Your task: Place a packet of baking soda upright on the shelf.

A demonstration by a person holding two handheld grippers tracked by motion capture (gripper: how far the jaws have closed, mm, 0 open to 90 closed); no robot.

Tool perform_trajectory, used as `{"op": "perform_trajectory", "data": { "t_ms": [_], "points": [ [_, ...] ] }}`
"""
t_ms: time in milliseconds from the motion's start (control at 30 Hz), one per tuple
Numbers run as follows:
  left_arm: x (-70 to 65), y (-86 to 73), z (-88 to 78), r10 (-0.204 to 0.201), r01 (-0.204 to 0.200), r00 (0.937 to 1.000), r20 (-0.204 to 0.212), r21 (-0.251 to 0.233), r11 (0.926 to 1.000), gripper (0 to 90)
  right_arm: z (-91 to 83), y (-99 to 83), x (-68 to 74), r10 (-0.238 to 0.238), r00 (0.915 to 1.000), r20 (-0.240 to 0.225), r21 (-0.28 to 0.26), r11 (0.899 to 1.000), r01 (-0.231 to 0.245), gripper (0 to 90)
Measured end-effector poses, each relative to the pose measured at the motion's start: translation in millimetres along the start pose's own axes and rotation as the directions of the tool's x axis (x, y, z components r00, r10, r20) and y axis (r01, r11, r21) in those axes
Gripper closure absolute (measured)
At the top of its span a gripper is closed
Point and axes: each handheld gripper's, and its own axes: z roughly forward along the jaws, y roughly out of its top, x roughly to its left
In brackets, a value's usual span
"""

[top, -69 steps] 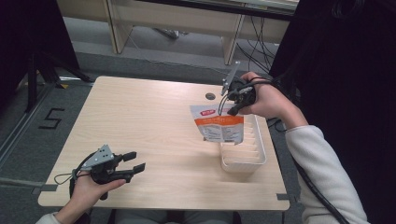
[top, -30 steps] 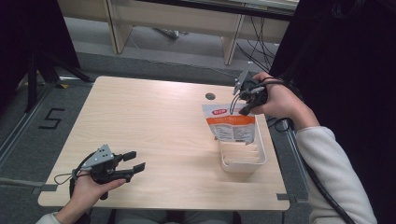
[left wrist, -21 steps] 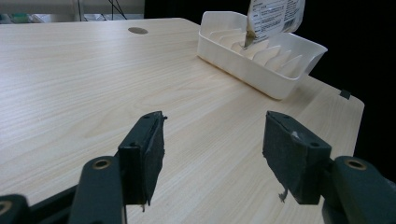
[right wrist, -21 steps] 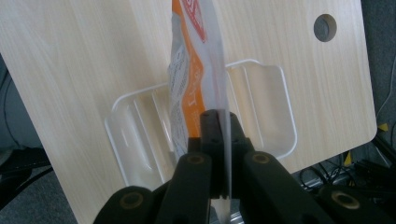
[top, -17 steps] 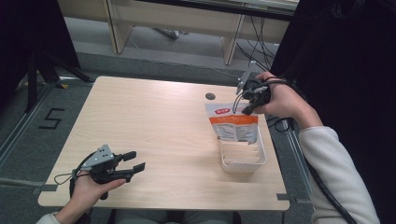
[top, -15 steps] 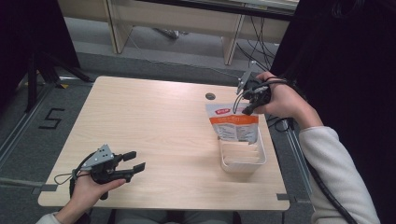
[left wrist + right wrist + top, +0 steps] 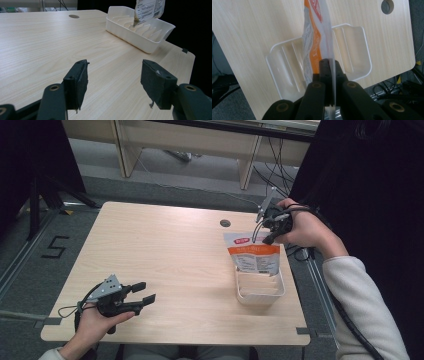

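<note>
Since earlier, right gripper (image 7: 263, 232), clamped on pouch (image 7: 255, 256), shifted toward table's (image 7: 165, 255) right edge over tray (image 7: 260, 292); left gripper (image 7: 142, 292) gapes empty near front-left corner

Wood table (image 7: 165, 250) w/ cable hole (image 7: 225, 223), maybe shelving (image 7: 190, 140) behind

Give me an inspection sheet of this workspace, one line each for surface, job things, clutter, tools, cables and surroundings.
Surface: light wooden table with a round cable hole near its far edge.
Job things: orange-and-white pouch hangs upright, its bottom inside the white ribbed tray.
Clutter: nothing seen.
Tools: right tool shut on the pouch's top edge; left tool open, nothing between its jaws, over the near left of the table.
Cables: a cable loop trails from the left tool; more wires on the floor beyond the table.
Surroundings: grey floor with a taped 5; wooden furniture behind.
</note>
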Motion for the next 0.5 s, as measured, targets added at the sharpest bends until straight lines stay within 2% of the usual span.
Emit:
{"op": "perform_trajectory", "data": {
  "t_ms": [67, 100, 300, 333, 433, 467, 500],
  "points": [
    [-0.1, 0.0, 0.0, 0.0, 0.0, 1.0, 0.0, 0.0, 1.0, 37.9, 1.0, -0.8, -1.2, -0.006, 1.0, 0.001, 0.004, 1.0, 0.006, 90.0],
    [-0.1, 0.0, 0.1, -0.001, 0.001, 1.0, 0.0, -0.001, 1.0, 37.9, 0.6, -0.6, 0.1, 0.01, 0.9999, 0.0, 0.01, 1.0, -0.01, 90.0],
    [0.0, 0.0, 0.1, -0.003, 0.003, 1.0, -0.001, -0.002, 1.0, 37.9, 2.1, -0.5, -1.5, -0.017, 0.9998, 0.009, 0.015, 1.0, 0.017, 90.0],
    [0.1, 0.0, 0.0, -0.003, 0.003, 1.0, -0.001, -0.002, 1.0, 37.9, 2.4, -0.1, -1.7, -0.004, 1.0, 0.007, 0.019, 1.0, 0.003, 90.0],
    [0.1, 0.0, 0.1, -0.003, 0.003, 1.0, -0.001, 0.0, 1.0, 37.9, 2.8, -0.1, -2.0, -0.003, 1.0, 0.009, 0.022, 1.0, 0.003, 90.0],
    [0.1, 0.0, 0.0, -0.002, 0.002, 1.0, 0.0, 0.0, 1.0, 37.9, 3.7, -0.6, -3.8, -0.025, 0.9996, 0.009, 0.017, 1.0, 0.025, 90.0],
    [0.0, 0.0, 0.1, -0.002, 0.002, 1.0, 0.0, -0.001, 1.0, 37.9, 3.7, -0.5, -3.9, -0.023, 0.9997, 0.01, 0.02, 1.0, 0.023, 90.0]
  ]
}}
